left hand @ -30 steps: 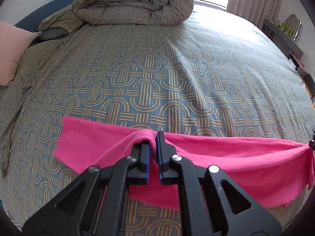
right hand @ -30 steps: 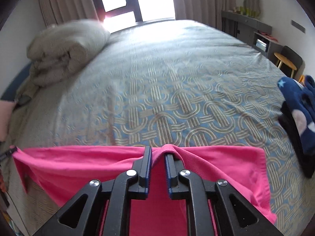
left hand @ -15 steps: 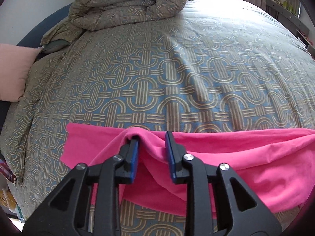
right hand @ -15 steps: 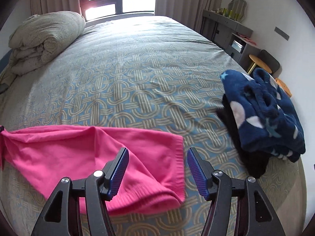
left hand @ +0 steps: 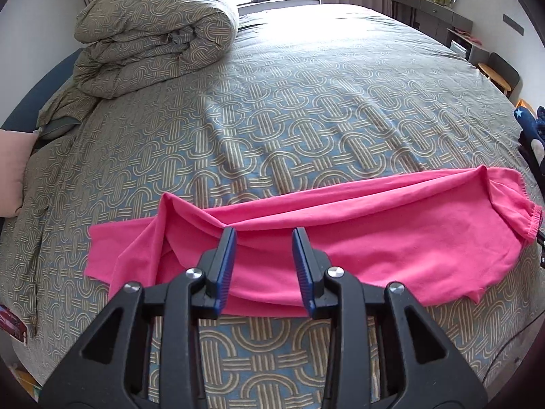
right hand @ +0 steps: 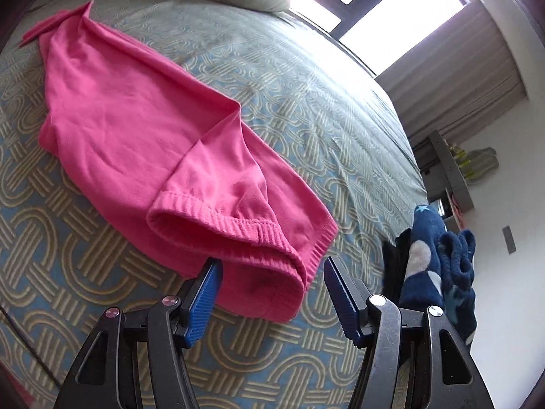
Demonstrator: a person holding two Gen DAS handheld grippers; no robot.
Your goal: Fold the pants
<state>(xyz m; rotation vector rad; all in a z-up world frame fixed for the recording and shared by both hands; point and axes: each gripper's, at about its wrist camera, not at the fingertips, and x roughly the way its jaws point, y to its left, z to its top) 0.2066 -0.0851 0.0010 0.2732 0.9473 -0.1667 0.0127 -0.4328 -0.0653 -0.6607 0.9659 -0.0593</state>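
Note:
The pink pants (left hand: 374, 225) lie folded lengthwise in a long band across the near side of the bed, their legs' end at the left and the ribbed waistband (right hand: 218, 225) at the right. My left gripper (left hand: 264, 235) hovers over the left half of the band; its jaws are opening and the blue pads press on nothing. In the right wrist view the pants (right hand: 136, 119) run away to the upper left. My right gripper (right hand: 272, 262) stands open just in front of the waistband, which lies between and beyond its fingertips, untouched.
The bed cover (left hand: 306, 109) has a looped blue and tan pattern. A rolled duvet (left hand: 153, 34) sits at the far left, a pink pillow (left hand: 10, 170) at the left edge. A dark blue fleece garment (right hand: 436, 266) lies right of the waistband. A chair (left hand: 500, 71) and cabinet stand beyond the bed.
Both grippers were shut on the pants' top edge, then opened and let go. The pants now lie slack on the bed. The right gripper rolled and shifted to the waistband end.

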